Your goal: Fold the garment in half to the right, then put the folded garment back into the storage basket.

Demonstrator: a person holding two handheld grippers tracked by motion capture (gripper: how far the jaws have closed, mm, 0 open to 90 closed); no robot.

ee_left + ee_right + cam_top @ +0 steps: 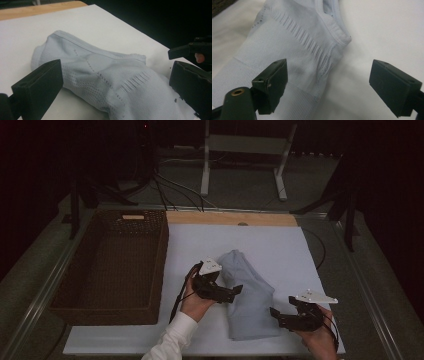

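Note:
A folded pale blue-grey knit garment [248, 296] lies on the white sheet [280, 247], running from the middle toward the near edge. My left gripper [235, 292] is at the garment's left side with its jaws pointing across the cloth. In the left gripper view its jaws [115, 72] stand wide apart over the garment [82, 57], so it is open and presses on nothing. My right gripper [276, 316] sits at the garment's near right edge. It is open too [330, 71], and the ribbed edge of the garment [294, 42] lies between its jaws, untouched by the pads.
A dark wicker basket [161, 265] stands on the left, against the sheet's edge. A wooden strip [230, 218] runs along the back of the sheet. Behind the table are a white stand [245, 144] and cables. The right gripper [191, 48] also shows far right in the left gripper view.

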